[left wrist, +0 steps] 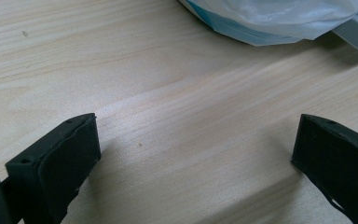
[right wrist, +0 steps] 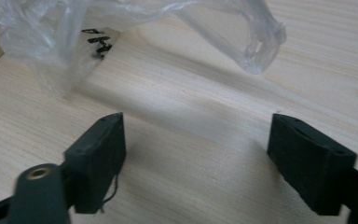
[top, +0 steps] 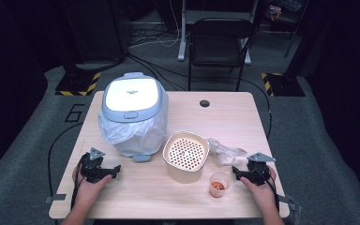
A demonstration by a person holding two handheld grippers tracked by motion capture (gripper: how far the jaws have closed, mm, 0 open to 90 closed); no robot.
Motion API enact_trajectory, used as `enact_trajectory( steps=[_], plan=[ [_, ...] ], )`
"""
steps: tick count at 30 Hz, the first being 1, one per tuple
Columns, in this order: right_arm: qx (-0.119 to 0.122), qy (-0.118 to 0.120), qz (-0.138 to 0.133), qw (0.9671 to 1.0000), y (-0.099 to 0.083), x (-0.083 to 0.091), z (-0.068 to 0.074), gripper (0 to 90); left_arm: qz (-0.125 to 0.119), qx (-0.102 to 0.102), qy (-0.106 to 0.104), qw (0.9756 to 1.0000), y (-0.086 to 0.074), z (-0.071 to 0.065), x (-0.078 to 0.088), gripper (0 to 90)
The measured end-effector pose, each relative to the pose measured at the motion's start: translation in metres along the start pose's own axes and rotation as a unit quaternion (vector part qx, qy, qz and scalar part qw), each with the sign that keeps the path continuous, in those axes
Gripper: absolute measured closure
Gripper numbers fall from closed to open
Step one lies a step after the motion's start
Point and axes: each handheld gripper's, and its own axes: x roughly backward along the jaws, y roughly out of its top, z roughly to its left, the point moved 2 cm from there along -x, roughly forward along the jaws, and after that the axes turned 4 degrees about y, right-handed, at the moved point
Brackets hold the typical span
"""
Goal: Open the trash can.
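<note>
My left gripper (top: 115,171) rests on the counter (top: 243,117) at 7 o'clock, jaws wide and empty. My right gripper (top: 236,172) sits at 5 o'clock, jaws wide and empty, the crumpled plastic bag (right wrist: 74,42) just ahead at 12 o'clock.

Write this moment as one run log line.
left tool: open, empty | right tool: open, empty, near bag | cup: on table

Black hand-held gripper (top: 117,169) w/ grey triangular plate, black cable.
</note>
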Motion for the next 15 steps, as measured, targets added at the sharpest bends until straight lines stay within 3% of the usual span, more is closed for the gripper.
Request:
enact_trajectory(
  steps=[15],
  plan=[
    [0.002,0.002,0.004,1.0,0.0003,-0.0008,-0.0001,14.3,-0.003,0.008,0.004,1.0,-0.0002,-0.0014,-0.0003,0.8]
  ],
)
